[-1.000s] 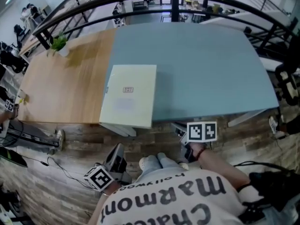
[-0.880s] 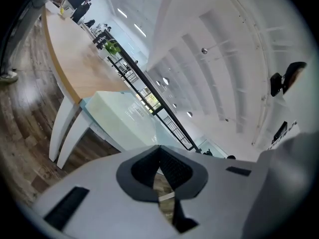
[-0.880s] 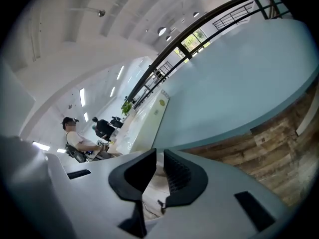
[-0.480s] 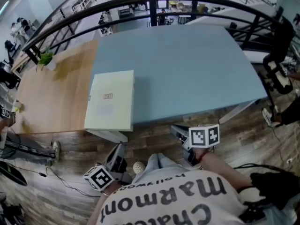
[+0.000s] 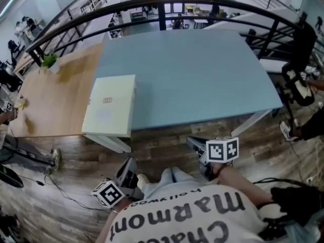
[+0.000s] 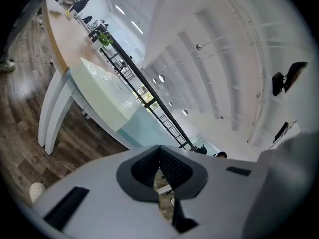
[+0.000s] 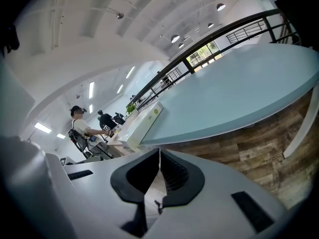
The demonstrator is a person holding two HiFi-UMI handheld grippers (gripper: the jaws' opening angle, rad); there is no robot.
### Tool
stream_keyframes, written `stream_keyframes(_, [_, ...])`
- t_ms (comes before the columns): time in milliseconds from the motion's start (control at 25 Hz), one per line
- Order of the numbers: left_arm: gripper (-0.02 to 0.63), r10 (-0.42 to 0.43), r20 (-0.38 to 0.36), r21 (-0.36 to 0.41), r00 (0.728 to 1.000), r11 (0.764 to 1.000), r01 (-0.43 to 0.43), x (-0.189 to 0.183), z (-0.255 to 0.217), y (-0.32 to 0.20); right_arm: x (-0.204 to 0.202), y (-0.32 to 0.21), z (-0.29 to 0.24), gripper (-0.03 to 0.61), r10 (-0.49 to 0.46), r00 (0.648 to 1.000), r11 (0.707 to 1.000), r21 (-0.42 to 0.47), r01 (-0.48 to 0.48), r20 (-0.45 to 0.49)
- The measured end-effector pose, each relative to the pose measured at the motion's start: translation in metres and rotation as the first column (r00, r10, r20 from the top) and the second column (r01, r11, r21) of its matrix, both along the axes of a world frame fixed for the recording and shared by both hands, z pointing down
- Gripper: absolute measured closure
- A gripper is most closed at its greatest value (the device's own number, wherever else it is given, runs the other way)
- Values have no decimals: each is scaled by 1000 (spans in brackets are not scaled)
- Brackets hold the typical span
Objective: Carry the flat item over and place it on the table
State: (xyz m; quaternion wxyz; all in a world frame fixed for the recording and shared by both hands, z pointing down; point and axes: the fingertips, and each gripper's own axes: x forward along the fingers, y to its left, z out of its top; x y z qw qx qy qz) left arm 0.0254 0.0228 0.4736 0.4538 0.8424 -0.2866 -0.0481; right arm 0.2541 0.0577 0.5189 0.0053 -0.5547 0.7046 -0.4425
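My left gripper (image 6: 159, 156) is clenched on nothing: its dark ribbed pads meet at the tips, and only floor shows through the gap behind them. My right gripper (image 7: 159, 156) is the same, jaws pressed together and empty. I hold both low and close to my body, over the wooden plank floor (image 5: 162, 146), on the near side of the table and apart from it, the left one down at the left and the right one a little farther out at the right.

The flat item (image 5: 109, 105) — a pale, thin box with a small label on top — lies flat on the table, at the left part of its near edge. It covers the seam where the wooden top (image 5: 50, 100) on the left meets the blue top (image 5: 202, 75) on the right. Neither gripper touches it.

A small green plant (image 5: 49, 61) stands on the far left of the wooden top, and a dark railing (image 5: 162, 4) curves behind the table's far side.
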Motion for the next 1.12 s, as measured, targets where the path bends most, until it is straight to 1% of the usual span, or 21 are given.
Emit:
stream_keyframes(160, [611, 3, -5, -6, 1000, 1000, -3, 14, 8, 18, 19, 21, 10, 537, 42, 998, 999, -31, -40, 55])
stream_keyframes(240, [611, -5, -3, -17, 1000, 1000, 5, 19, 11, 23, 27, 29, 13, 537, 54, 997, 998, -33, -52, 64])
stream_keyframes(360, [611, -10, -8, -19, 1000, 1000, 10, 27, 8, 26, 37, 36, 11, 537, 54, 997, 998, -26, -53, 52])
stream_keyframes(520, [611, 0, -10, 2, 1000, 1000, 0, 34, 0, 27, 42, 40, 7, 537, 53, 998, 999, -18, -52, 43])
stream_keyframes(640, [611, 6, -9, -9, 1000, 1000, -6, 38, 2, 30, 45, 41, 4, 537, 52, 998, 999, -7, -52, 35])
stream_keyframes(920, [611, -8, 4, 4, 1000, 1000, 8, 36, 1, 25, 47, 41, 2, 537, 43, 999, 999, 4, -43, 18])
stream_keyframes(1120, [611, 5, -13, -4, 1000, 1000, -5, 41, 5, 26, 50, 43, 7, 537, 52, 999, 999, -6, -52, 11])
